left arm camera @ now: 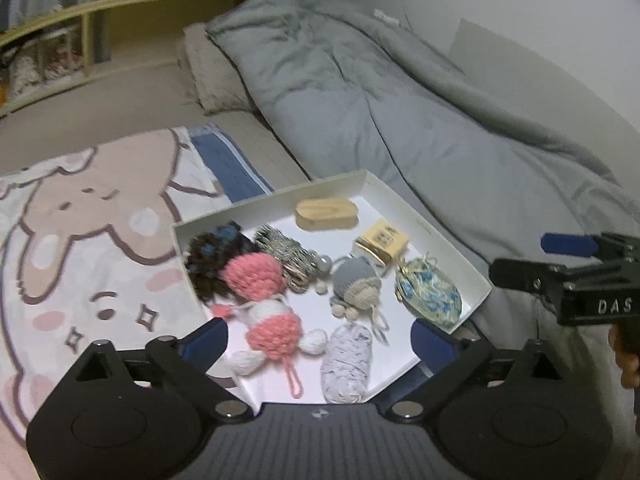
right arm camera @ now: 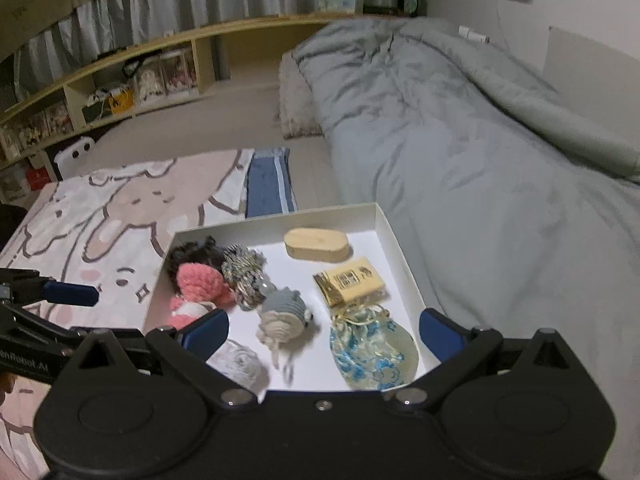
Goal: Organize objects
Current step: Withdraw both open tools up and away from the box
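Observation:
A white box (left arm camera: 448, 240) lies on the bed and holds several small things: a pink and white crochet doll (left arm camera: 264, 304), a dark fuzzy item (left arm camera: 212, 252), a grey crochet figure (left arm camera: 356, 284), a pale yarn roll (left arm camera: 348, 364), a blue floral pouch (left arm camera: 430, 292), a yellow packet (left arm camera: 382, 240) and a wooden oval (left arm camera: 326, 212). My left gripper (left arm camera: 320, 340) is open and empty above the box's near edge. My right gripper (right arm camera: 324, 332) is open and empty, over the same box (right arm camera: 400, 248), near the pouch (right arm camera: 372, 352).
A grey duvet (left arm camera: 400, 100) lies right of the box. A cartoon-print blanket (left arm camera: 80, 240) and a folded blue cloth (left arm camera: 228, 164) lie to the left. A wooden shelf (right arm camera: 120, 80) with items runs along the back.

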Motion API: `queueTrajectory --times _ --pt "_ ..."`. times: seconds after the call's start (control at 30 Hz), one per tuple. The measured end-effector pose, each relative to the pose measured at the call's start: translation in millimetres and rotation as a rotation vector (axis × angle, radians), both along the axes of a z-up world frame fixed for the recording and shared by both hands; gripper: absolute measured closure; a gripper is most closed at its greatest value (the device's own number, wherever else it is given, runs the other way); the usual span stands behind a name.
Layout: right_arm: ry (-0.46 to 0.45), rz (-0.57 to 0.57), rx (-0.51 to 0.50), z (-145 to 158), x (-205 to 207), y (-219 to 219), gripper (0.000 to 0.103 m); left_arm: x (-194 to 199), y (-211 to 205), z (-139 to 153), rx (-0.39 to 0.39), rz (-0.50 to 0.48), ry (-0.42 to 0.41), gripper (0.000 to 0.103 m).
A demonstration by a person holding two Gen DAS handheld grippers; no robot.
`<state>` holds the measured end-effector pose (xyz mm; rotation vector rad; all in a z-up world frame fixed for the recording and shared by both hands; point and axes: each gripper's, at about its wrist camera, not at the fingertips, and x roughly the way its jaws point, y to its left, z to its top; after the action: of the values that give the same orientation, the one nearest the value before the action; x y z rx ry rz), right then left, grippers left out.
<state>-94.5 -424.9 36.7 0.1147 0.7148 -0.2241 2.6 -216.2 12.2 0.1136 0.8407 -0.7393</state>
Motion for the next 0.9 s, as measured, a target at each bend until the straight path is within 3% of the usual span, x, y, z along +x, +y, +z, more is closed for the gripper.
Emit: queueTrajectory --times 0.47,0.9 --pt "-0.093 -0.013 -0.033 28 -33 51 0.000 -31 63 45 -0.016 0.109 -0.148 0.000" --pt "-0.118 -0.057 -0.047 20 -61 88 0.000 -54 107 47 0.011 0.159 -0.210 0.000"
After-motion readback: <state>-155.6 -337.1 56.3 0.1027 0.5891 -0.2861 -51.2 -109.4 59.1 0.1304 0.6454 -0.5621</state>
